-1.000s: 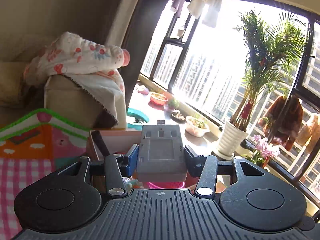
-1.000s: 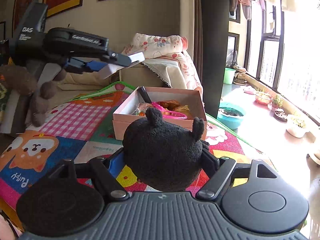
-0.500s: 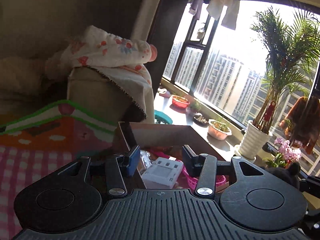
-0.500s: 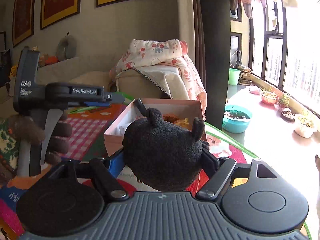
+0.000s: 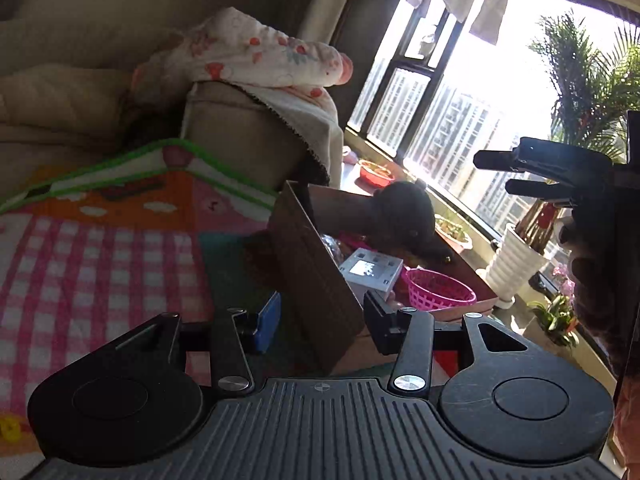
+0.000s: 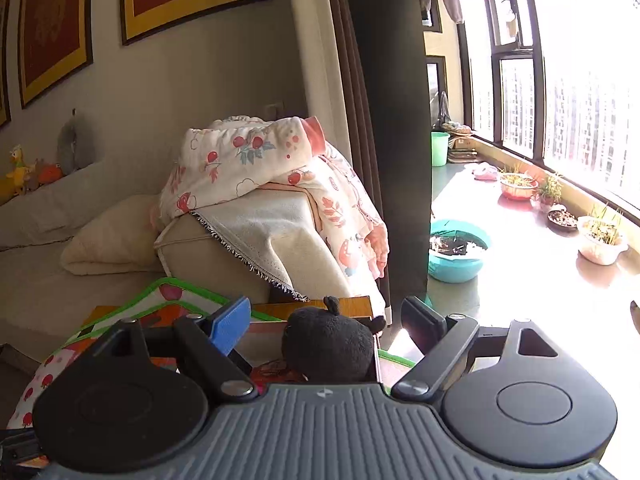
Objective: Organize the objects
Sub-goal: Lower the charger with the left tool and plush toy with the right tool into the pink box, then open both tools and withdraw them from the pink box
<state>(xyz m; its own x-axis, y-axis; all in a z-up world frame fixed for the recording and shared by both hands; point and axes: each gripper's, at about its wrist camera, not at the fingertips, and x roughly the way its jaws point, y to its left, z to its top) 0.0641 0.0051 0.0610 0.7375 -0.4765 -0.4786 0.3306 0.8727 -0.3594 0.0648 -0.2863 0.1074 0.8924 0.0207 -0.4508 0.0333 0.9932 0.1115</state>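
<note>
Now, on your far left lies the play mat (image 5: 100,256), pink check and orange panels with a green edge, spread in front of the sofa arm (image 5: 240,136) where a flowered blanket (image 5: 256,56) is heaped; your left gripper (image 5: 320,324) hangs over the near wall of the cardboard box (image 5: 316,280), its fingers spread wide with nothing between them, the blue pad outside the box on the left and the black pad over its inside; within the box you can see the white square block (image 5: 372,272) lying flat near the left wall, the pink basket (image 5: 438,290) just right of it, and the black plush toy (image 5: 404,216) resting at the far end against the back wall; further right your right gripper (image 5: 500,174) hovers above the box, its two fingers standing apart and empty; from its own camera the gripper (image 6: 326,326) shows both pads clear of the plush (image 6: 330,346), which sits low between them in the box; beyond, at the far right, a white planter (image 5: 514,260) stands on the sunlit windowsill (image 6: 520,248).
</note>
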